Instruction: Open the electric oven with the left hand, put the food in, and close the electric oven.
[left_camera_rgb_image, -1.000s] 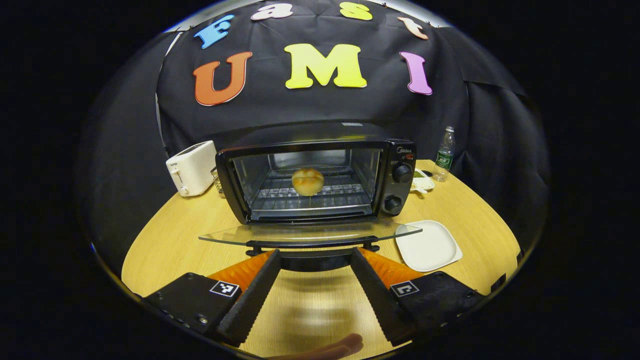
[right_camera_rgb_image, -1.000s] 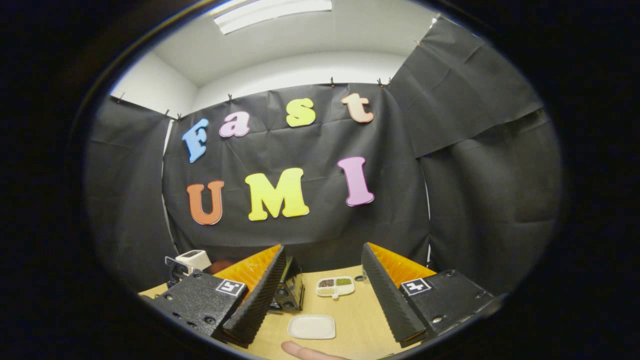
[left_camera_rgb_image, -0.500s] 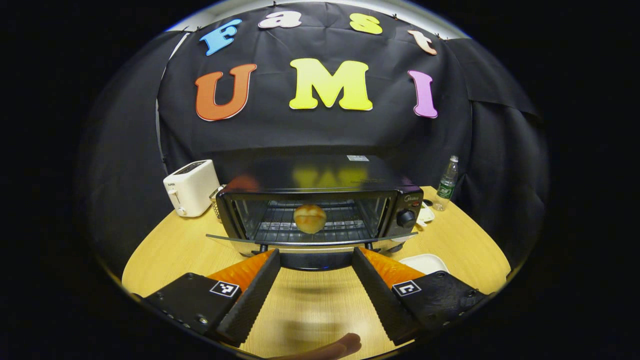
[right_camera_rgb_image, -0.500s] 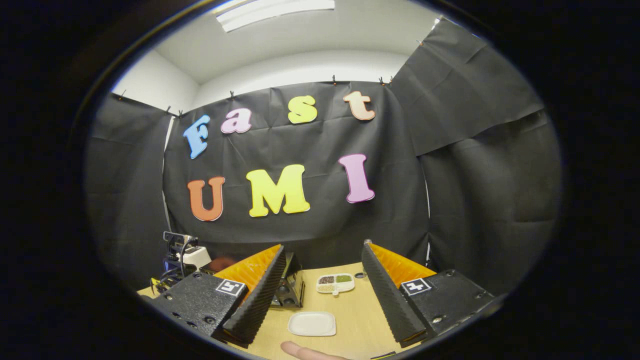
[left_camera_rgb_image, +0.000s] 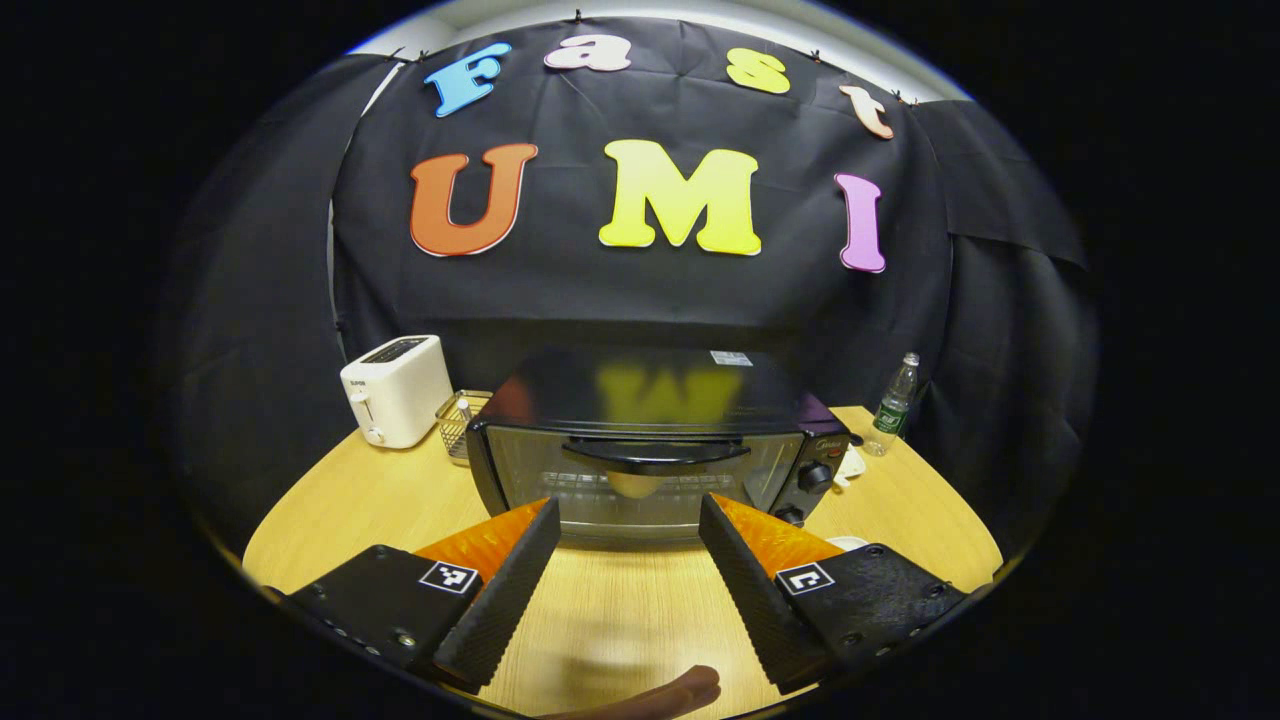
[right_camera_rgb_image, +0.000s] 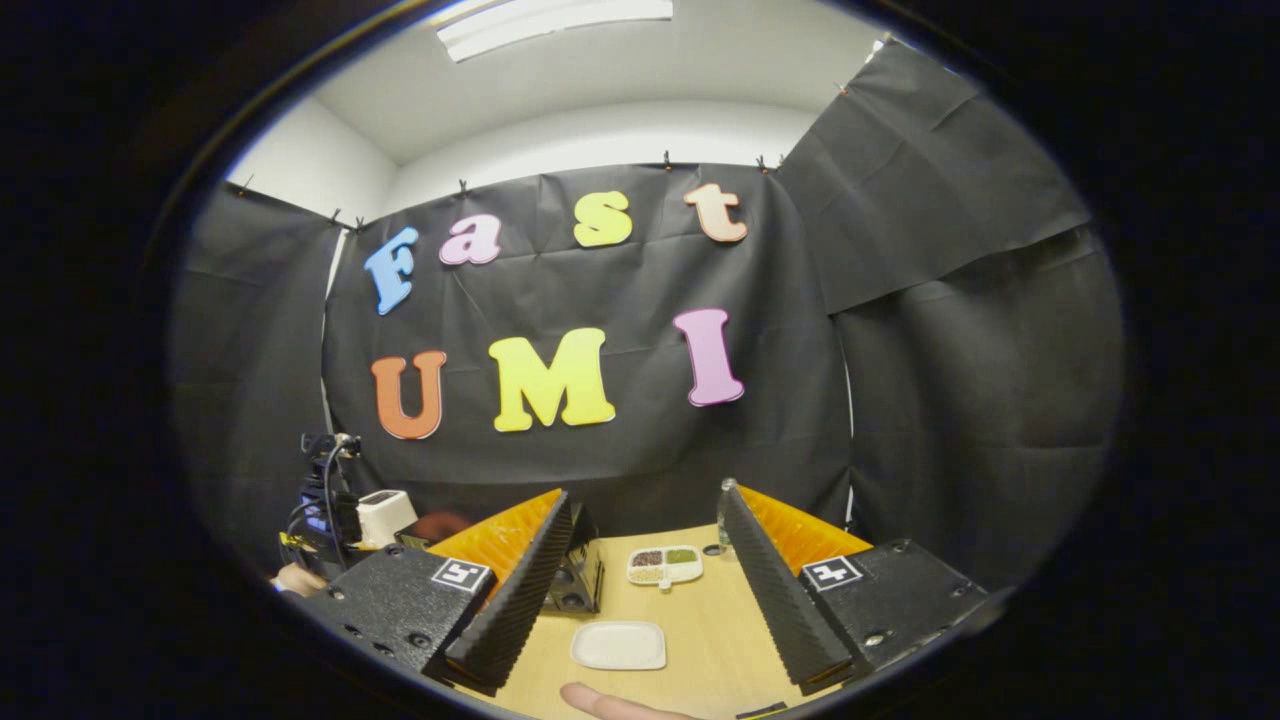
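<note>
At the centre of the left gripper view, the oven (left_camera_rgb_image: 655, 455) is seen on the wooden table (left_camera_rgb_image: 330, 500) with its glass door up against the body and the dark handle (left_camera_rgb_image: 655, 452) running across the top of the door. A pale round shape, judged to be the bread roll (left_camera_rgb_image: 637, 485), is glimpsed dimly through the glass just below the handle. The door appears shut, or very nearly so; whether it is fully latched cannot be told.

The left gripper (left_camera_rgb_image: 625, 560) is held wide apart at the lower middle of the frame, just in front of the door and grasping nothing. In the right gripper view, the right gripper (right_camera_rgb_image: 645, 590) is likewise spread wide and empty, above a white plate (right_camera_rgb_image: 618, 645) at the lower centre.

The oven is judged heavy and rigid, unlikely to slide under a light push. The door is judged stiff on its hinge, its glass fragile and smooth, so the handle is the proper place for any contact.

Open table is left in front of the oven. A toaster (left_camera_rgb_image: 396, 389) stands at the left, a wire basket (left_camera_rgb_image: 458, 420) beside it, and a bottle (left_camera_rgb_image: 895, 403) at the right, near the table's far edge.
</note>
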